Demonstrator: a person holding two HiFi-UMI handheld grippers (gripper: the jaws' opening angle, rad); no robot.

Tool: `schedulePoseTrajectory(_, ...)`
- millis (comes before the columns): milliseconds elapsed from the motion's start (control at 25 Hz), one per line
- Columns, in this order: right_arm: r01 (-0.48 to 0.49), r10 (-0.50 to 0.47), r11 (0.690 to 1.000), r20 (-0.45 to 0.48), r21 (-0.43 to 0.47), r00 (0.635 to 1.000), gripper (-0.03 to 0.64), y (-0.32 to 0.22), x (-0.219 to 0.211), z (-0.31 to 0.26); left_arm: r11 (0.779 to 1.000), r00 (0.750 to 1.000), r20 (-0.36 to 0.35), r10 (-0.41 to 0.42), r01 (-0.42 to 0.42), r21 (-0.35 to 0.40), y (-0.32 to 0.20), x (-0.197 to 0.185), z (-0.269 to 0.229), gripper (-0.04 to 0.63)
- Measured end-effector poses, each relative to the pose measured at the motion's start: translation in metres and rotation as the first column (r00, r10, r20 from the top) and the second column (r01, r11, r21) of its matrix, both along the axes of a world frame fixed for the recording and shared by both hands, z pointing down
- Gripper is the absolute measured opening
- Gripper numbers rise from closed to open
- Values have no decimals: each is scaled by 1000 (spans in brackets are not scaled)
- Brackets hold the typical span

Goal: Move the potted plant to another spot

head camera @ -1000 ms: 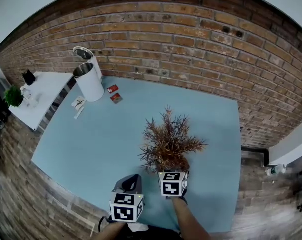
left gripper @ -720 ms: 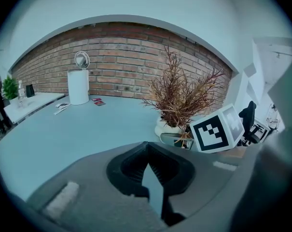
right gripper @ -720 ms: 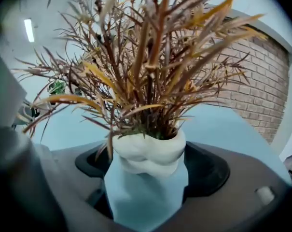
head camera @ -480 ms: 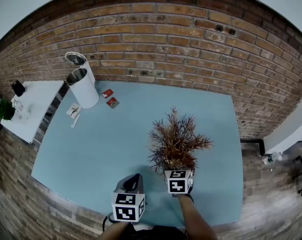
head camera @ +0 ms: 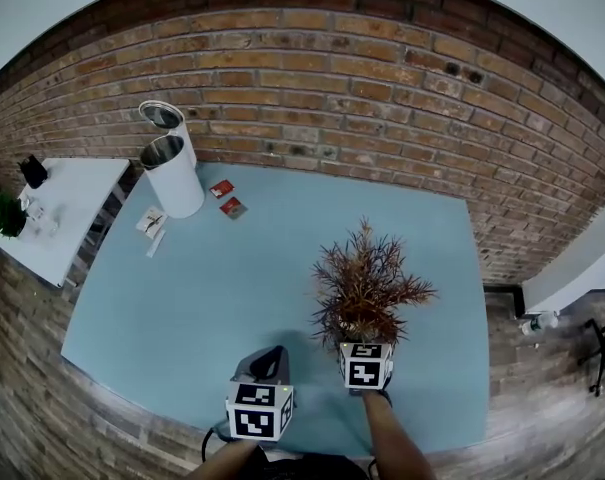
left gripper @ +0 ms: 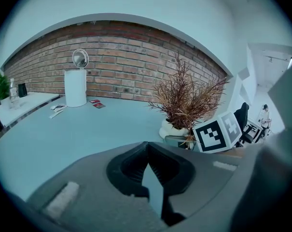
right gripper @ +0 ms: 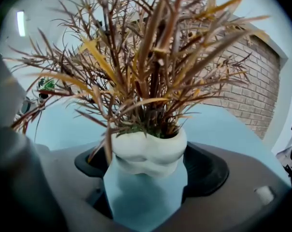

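Observation:
The potted plant [head camera: 367, 288] has dry brown-orange leaves and a small lumpy white pot [right gripper: 148, 151]. It is at the right front of the blue surface [head camera: 212, 298]. My right gripper [right gripper: 148, 166] is shut on the pot, one jaw on each side. In the head view the right gripper [head camera: 365, 346] sits just behind the plant under its marker cube. My left gripper [head camera: 267, 363] hovers to the plant's left, shut and holding nothing. In the left gripper view the left gripper [left gripper: 146, 151] has its jaws together, and the plant [left gripper: 184, 98] stands ahead on the right.
A white bin [head camera: 172, 173] with its lid up stands at the blue surface's far left corner. Two small red cards [head camera: 228, 199] and some white papers [head camera: 150, 223] lie near it. A brick wall [head camera: 362, 78] runs along the back. A white side table [head camera: 62, 203] stands at the left.
The right gripper has carried the plant a little to the right across the blue surface. The left gripper has stayed near the front edge, still shut.

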State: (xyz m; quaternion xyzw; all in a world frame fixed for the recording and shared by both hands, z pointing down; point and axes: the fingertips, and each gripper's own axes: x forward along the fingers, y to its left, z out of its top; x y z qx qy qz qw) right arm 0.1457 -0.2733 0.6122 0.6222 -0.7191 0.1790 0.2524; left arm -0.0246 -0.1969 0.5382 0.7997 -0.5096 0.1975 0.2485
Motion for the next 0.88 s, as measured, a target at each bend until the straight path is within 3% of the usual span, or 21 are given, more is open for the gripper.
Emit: schedulePoseTrajectory(880, 22, -22, 1000, 2, -22, 1000, 456, -17, -57, 2, 1000, 1000, -9, -17, 17, 6, -32, -56, 1, -3)
